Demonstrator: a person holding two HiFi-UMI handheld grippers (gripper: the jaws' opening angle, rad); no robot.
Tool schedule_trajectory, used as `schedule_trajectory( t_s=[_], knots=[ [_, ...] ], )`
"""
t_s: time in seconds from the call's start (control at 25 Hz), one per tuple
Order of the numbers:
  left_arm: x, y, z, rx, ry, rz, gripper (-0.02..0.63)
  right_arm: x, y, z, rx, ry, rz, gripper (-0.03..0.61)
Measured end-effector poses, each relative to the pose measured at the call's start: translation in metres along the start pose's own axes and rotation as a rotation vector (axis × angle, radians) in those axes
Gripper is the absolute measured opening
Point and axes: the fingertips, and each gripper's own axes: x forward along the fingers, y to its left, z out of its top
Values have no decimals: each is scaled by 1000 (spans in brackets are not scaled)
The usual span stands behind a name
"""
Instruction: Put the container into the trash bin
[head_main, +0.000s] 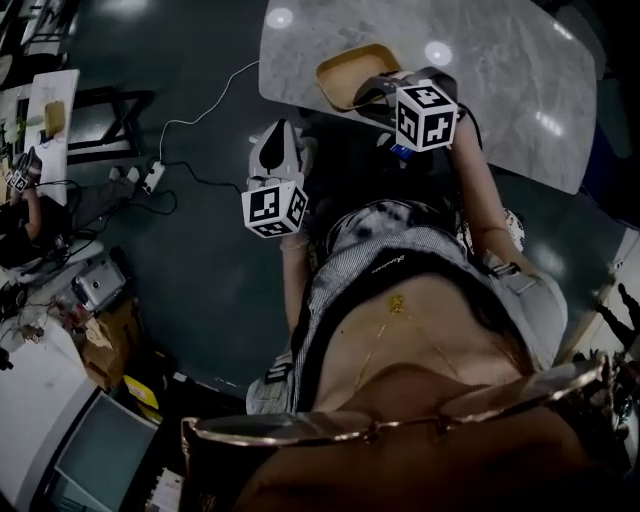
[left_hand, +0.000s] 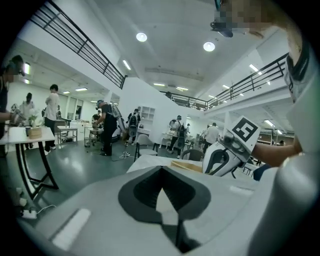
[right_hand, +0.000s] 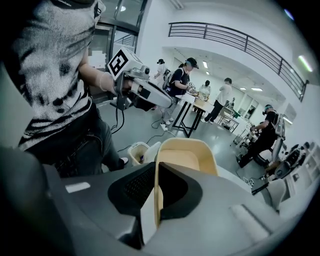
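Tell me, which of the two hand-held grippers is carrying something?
The right hand-held gripper: its jaws pinch the rim of the tan container. The left hand-held gripper is shut on nothing.

No words, numbers or brand names legible anywhere. Only coded black-and-white squares on the cubes of the left gripper (head_main: 272, 138) and right gripper (head_main: 364, 92), upper middle of the head view. Small pale script (head_main: 386, 262) on the striped top (head_main: 345, 285), too tiny to read.

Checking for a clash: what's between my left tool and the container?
Only a bare corner of the marble table, seen in the left gripper view. The left tool is shut and empty; the right tool grips the container.
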Motion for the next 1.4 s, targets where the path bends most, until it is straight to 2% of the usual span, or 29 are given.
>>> schedule_trajectory(
  t_s=[0.24, 0.36, 0.48, 0.8, 1.08, 1.4],
  knots=[
    [-92, 67, 1, -17, -31, 66, 0, 43, 22, 83, -30, -26, 27, 44],
    [-127, 97, -16, -18, -45, 98, 0, 83, 38, 115, -57, -47, 48, 44],
    [-153, 116, -36, -25, -56, 114, 0, 120, 58, 137, -90, -57, 76, 44],
    [-231, 154, -50, -47, -86, 163, 0, 174, 102, 210, -172, -73, 150, 44],
    [-262, 178, -63, -85, -93, 206, 0, 201, 120, 237, -229, -72, 191, 44],
    [-271, 188, -73, -115, -97, 243, 0, 249, 133, 240, -258, -77, 276, 44]
  ],
)
